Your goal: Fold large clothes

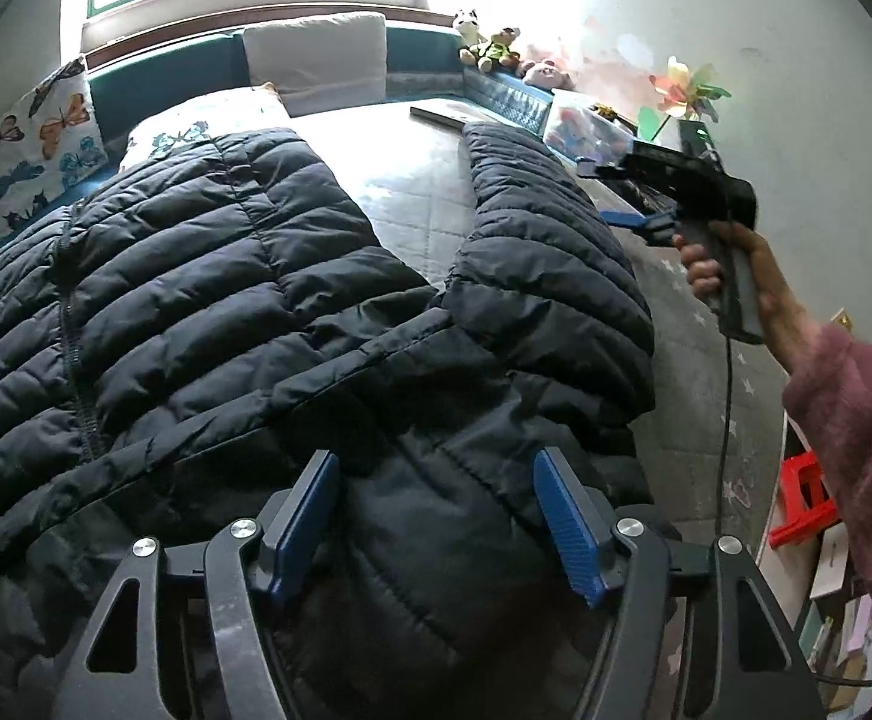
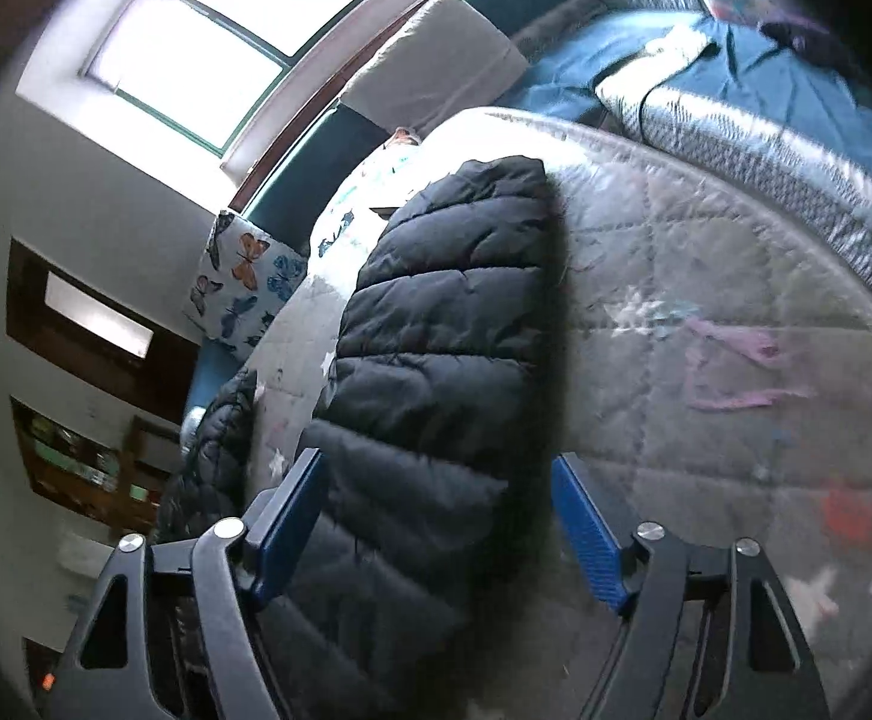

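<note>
A dark navy quilted puffer jacket point(image 1: 225, 300) lies spread front-up on the grey star-print bed quilt point(image 1: 411, 192), its zip running down the left side. My left gripper point(image 1: 439, 516) hovers low over the jacket's near edge by the shoulder, with puffy fabric lying between its open blue pads. One sleeve point(image 1: 532, 228) stretches away toward the bed's far right. In the left wrist view a hand in a pink sleeve holds my right gripper point(image 1: 607, 195) beside that sleeve. In the right wrist view the sleeve point(image 2: 436, 330) runs between the open fingers of my right gripper point(image 2: 439, 519), and the pads stand off it.
A butterfly-print pillow point(image 1: 33, 150) and a white cushion point(image 1: 315, 54) lie at the head of the bed under the window. Plush toys point(image 1: 490, 42), a clear box point(image 1: 586, 126) and a paper pinwheel point(image 1: 682, 90) line the right wall. A red stool point(image 1: 802, 498) stands on the floor at the right.
</note>
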